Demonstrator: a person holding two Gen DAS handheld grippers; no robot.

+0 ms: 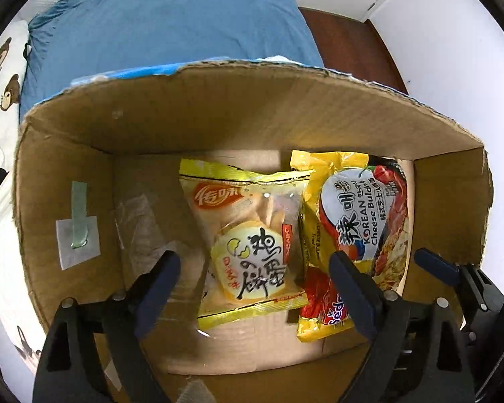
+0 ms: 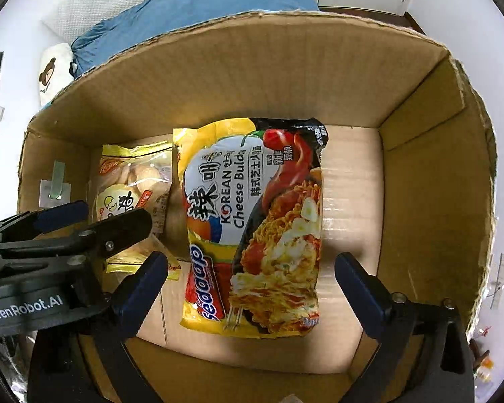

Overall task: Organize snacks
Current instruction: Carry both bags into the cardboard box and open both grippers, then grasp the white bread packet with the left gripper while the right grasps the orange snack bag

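While both packets lie flat on the floor of the open brown cardboard box (image 2: 420, 174), I log them: yellow-and-black cheese noodle packet (image 2: 252, 228) mid-floor, yellow egg-biscuit bag (image 1: 248, 238) just beside it toward the taped wall. My left gripper (image 1: 255, 268) and right gripper (image 2: 252, 268) both hang spread, gripping nothing. Two items stowed; I judge more may remain outside. Left view alone shows the biscuit bag whole; right view alone shows the left gripper's body.
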